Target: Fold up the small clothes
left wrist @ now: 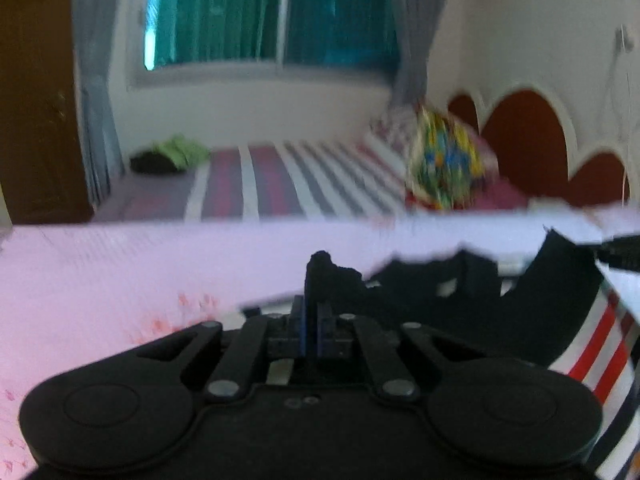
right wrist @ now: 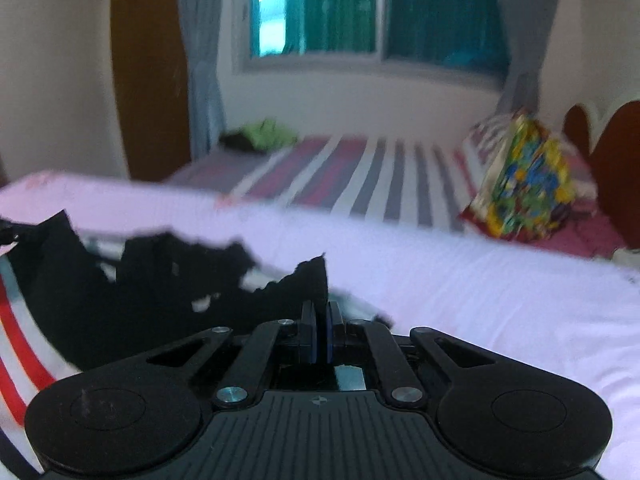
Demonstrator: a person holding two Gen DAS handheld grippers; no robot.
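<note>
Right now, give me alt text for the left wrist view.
The left gripper is shut on a corner of a black garment lying over a pink sheet. Behind are a striped bed and a curtained window.

**Materials and finishes**

The black garment (left wrist: 460,304) is seen as soft, matt cloth with a ragged edge. The left gripper (left wrist: 311,320) is made of matt black plastic with bright metal pins. The pink sheet (right wrist: 480,292) is smooth cloth; the striped bedspread (left wrist: 280,180) is woven cloth.
</note>
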